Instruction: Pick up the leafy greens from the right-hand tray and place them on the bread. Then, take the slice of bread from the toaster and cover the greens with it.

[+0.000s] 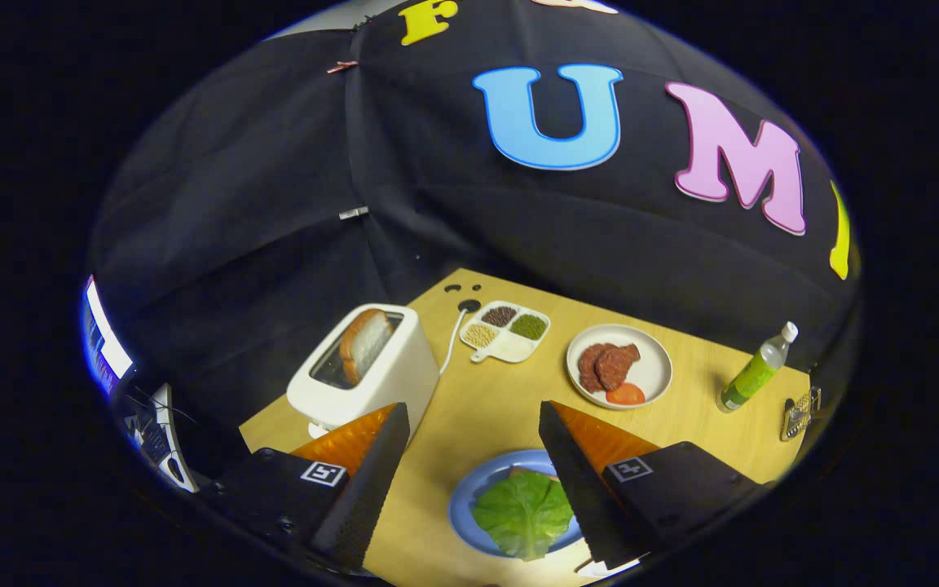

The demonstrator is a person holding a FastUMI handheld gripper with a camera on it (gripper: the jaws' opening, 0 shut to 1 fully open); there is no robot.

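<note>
The gripper (473, 465) is released, its two dark fingers wide apart w/ nothing between them but the desk (478, 391) and the edge of the blue plate (469, 497). Nearest, just ahead of the fingers and partly behind the right finger, the leafy greens (522, 514) lie on the blue plate; a bit of bread (531, 471) shows at the far edge of the leaf, so the greens seem already placed on the bread. I judge the 1st part as done.

Next step, in my opinion, is the slice of bread (365, 342) in the toaster (368, 375). The toaster stands on the left, just beyond the left finger, and the slice sticks up out of the slot, tilted a little. To do it well: bring the gripper above the slot, align the fingers w/ the flat faces of the slice, not the edges, and close gently approx. at the upper part which is free. Lift straight up so the slice does not catch the slot or drag the toaster, which looks light. Its cable (453, 338) runs to the far side, out of the way.

Farther, a divided tray (510, 346) w/ grains, then right of it a white plate (653, 371) w/ meat and a tomato slice. Far right stands a green bottle (755, 371). These are well apart from the path.
</note>
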